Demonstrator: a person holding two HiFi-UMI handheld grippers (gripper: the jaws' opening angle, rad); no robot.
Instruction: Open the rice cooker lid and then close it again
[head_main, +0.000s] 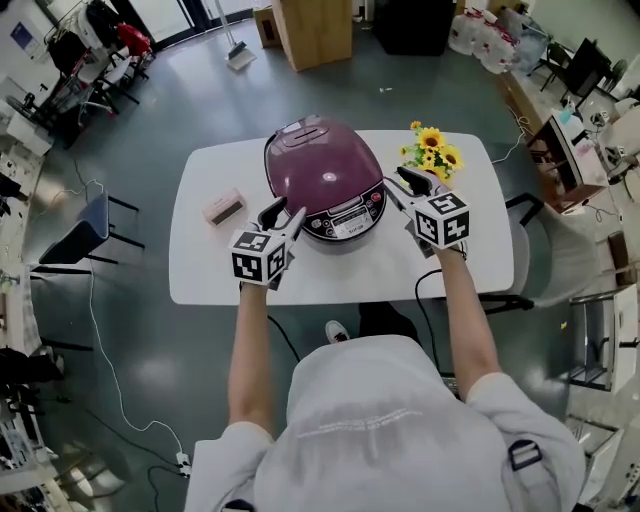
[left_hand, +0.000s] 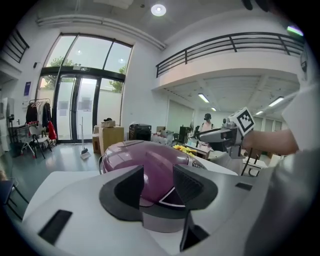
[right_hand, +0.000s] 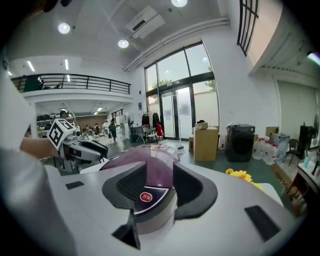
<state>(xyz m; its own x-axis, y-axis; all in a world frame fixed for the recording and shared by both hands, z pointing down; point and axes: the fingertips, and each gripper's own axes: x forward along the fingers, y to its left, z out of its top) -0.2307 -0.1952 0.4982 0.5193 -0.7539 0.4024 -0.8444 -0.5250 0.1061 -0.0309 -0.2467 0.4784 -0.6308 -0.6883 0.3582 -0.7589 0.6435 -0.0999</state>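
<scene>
Flanking rice cooker (head_main: 325, 180) — L hand-held gripper (head_main: 285, 214), R hand-held gripper (head_main: 408, 182).

Both arms reach forward — left claw (head_main: 284, 214) and right claw (head_main: 405, 183) tilted slightly down, jaws apart.

a grey short-sleeved shirt (head_main: 390, 430), white tongs (head_main: 284, 212) bearing black-and-white marker cubes (head_main: 260, 257).

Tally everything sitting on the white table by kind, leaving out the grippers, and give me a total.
Rice cooker: 1
Bunch of sunflowers: 1
Small pink box: 1
Total: 3
</scene>
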